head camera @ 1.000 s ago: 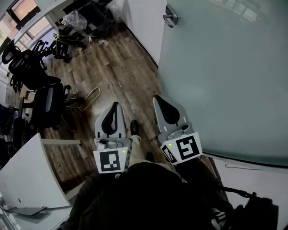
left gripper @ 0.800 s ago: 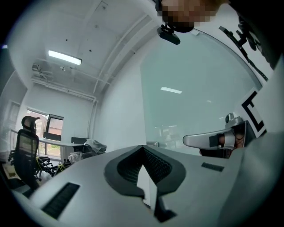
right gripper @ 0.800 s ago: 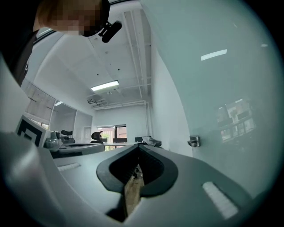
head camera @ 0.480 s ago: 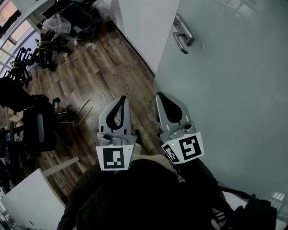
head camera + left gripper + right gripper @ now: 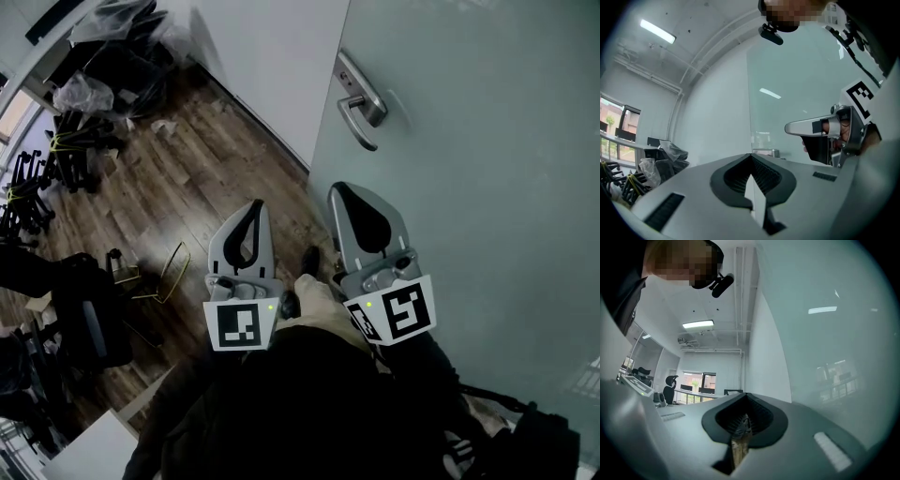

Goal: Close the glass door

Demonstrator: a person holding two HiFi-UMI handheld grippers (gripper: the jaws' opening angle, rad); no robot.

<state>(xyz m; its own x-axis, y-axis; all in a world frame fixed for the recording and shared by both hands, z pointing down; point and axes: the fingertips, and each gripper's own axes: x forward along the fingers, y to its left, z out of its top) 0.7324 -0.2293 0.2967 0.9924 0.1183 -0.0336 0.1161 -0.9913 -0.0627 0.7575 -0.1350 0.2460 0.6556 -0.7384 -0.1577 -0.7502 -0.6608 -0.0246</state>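
Below handle [image 5: 361,103], my left tool [image 5: 251,220] and right tool [image 5: 354,208] both pinched together, empty; may skid on smooth door [image 5: 469,206] when pushing

Glass door [image 5: 469,187] — pale green, floor [image 5: 206,178] — brown

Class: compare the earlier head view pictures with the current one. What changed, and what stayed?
The person has moved closer to the glass door: its handle now sits lower and larger in the head view, nearer the right gripper; the chairs slid leftward. Nothing was grasped or released. The left gripper and right gripper stayed shut, empty, side by side.
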